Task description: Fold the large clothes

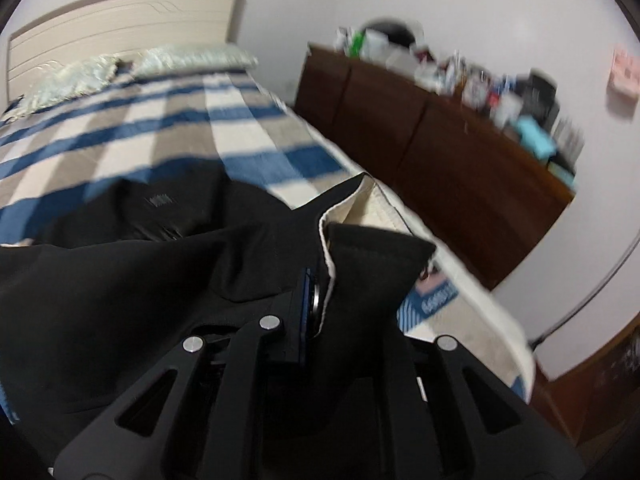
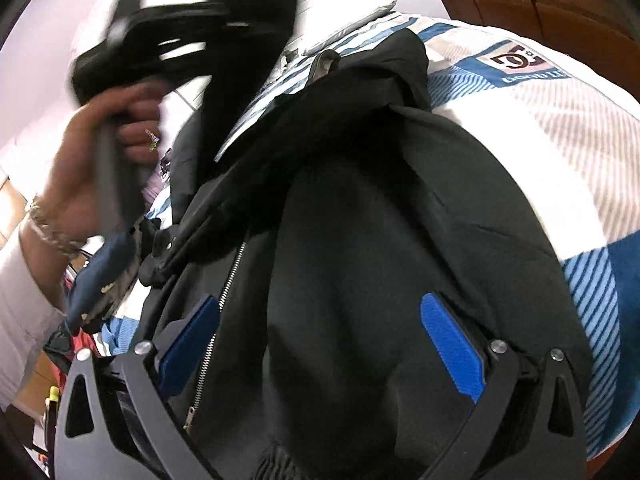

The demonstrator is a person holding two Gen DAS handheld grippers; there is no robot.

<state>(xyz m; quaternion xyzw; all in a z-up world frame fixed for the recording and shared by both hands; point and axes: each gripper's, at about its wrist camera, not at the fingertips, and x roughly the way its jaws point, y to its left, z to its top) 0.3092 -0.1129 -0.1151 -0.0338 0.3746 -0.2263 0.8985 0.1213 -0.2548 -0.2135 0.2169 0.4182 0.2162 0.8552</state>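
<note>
On the bed (image 1: 248, 120), over its blue-and-cream checked cover, lies the black jacket (image 2: 360, 220), bunched and only partly laid out, zip side up in the right wrist view. You are mid-fold: your left gripper (image 1: 316, 300) has its jaws clenched on a black flap of the jacket, a sleeve or hem end by the look of it, and that piece hangs lifted off the bed, as the right wrist view shows, with your left hand (image 2: 100, 148) on the handle above the garment. Your right gripper (image 2: 320, 344) hovers low over the jacket's body, its jaws released and spread wide, blue pads (image 2: 452, 348) on either side of the cloth and pressing nothing.

Next, I judge, you need to carry the lifted flap across the body and lay it flat, while the right gripper pins or pinches the near edge by the zip (image 2: 224, 292) so the bulk does not drag along. Watch the loose folds by the collar; they may ruck under the flap.

As for containers, none is in play. The brown dresser (image 1: 420, 136) beside the bed carries a blurred clutter of bottles and boxes; what they hold cannot be told.
</note>
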